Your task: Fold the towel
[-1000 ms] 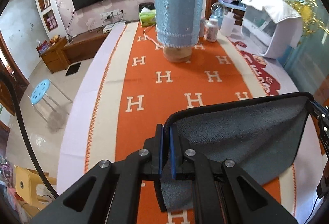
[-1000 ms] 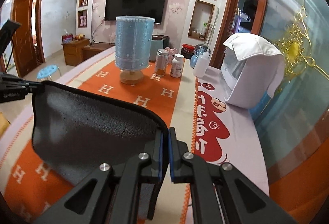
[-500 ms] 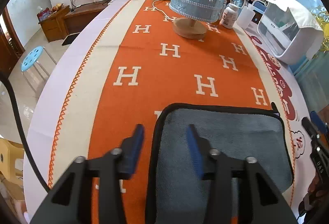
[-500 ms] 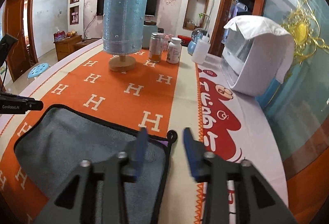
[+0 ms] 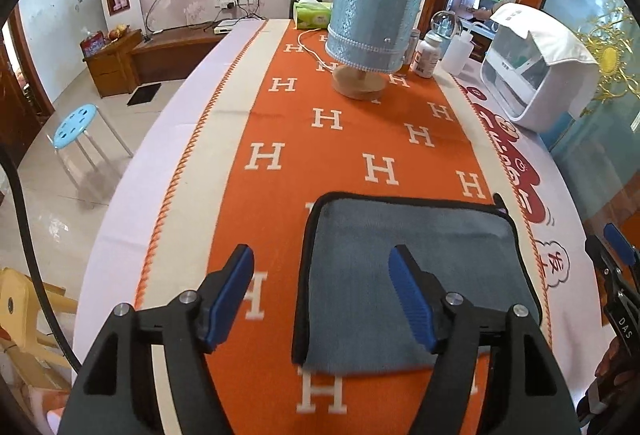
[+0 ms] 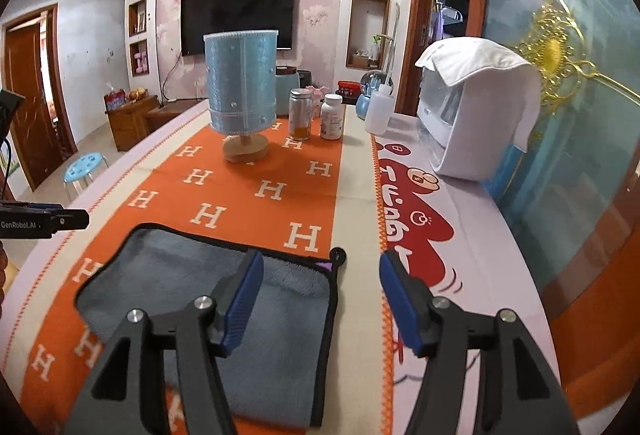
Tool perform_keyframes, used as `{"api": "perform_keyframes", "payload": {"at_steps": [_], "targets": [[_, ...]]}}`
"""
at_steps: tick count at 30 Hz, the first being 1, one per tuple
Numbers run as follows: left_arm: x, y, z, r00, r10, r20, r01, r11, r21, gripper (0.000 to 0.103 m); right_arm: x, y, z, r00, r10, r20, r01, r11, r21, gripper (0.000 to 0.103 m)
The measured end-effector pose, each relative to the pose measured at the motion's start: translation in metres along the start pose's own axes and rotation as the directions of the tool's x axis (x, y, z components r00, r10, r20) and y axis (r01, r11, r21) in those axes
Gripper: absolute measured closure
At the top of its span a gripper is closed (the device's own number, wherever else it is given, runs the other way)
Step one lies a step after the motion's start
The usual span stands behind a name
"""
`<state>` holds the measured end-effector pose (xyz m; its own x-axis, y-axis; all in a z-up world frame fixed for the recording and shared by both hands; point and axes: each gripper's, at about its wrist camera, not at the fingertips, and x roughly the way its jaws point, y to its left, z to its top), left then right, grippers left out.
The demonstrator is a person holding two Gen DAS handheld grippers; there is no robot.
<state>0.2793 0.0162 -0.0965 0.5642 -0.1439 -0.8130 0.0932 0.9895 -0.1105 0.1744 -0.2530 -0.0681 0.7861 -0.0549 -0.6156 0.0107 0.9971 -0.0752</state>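
Observation:
A grey towel (image 5: 412, 275) with black trim lies flat and folded on the orange runner. It also shows in the right wrist view (image 6: 192, 287). My left gripper (image 5: 322, 271) is open and empty, held above the towel's left edge. My right gripper (image 6: 320, 275) is open and empty, held above the towel's right edge, near its small hanging loop (image 6: 339, 256). The right gripper shows at the edge of the left wrist view (image 5: 612, 255); the left gripper's body shows at the left of the right wrist view (image 6: 40, 221).
A blue lamp (image 5: 374, 31) on a wooden base stands farther up the runner (image 5: 352, 139), with bottles (image 6: 316, 115) beside it. A white appliance (image 6: 472, 115) under a cloth stands at the right. A blue stool (image 5: 78, 123) stands off the table's left edge.
Both grippers let go of the towel's corners and opened wide. The towel went from hanging raised between them to lying flat on the runner. Both grippers pulled back a little.

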Motion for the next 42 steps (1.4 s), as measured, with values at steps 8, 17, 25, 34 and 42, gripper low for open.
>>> {"api": "perform_keyframes", "payload": {"at_steps": [8,17,25,34,42], "targets": [[-0.048,0.002,-0.044,1.000,0.006,0.003,-0.006,1.000,0.022,0.030,-0.051,0.002,-0.027,0.999,0.040,-0.020,-0.038,0.997,0.065,0.041],[-0.087,0.019,-0.106,0.999,0.008,-0.041,-0.008,1.000,0.004,0.030,-0.090,0.000,-0.065,0.997,0.028,-0.078,-0.015,0.988,0.154,0.041],[-0.115,0.028,-0.150,0.996,0.015,-0.091,-0.016,1.000,-0.013,0.024,-0.122,0.008,-0.102,0.982,0.062,-0.179,-0.027,0.982,0.188,0.039],[-0.152,0.013,-0.168,0.990,-0.020,-0.139,0.020,1.000,-0.001,0.021,-0.158,0.032,-0.123,0.939,0.160,-0.306,-0.099,0.974,0.206,0.011],[-0.196,-0.010,-0.163,0.991,-0.044,-0.128,0.048,0.998,0.029,0.012,-0.202,0.047,-0.104,0.925,0.114,-0.363,-0.047,0.981,0.188,0.007]]}}
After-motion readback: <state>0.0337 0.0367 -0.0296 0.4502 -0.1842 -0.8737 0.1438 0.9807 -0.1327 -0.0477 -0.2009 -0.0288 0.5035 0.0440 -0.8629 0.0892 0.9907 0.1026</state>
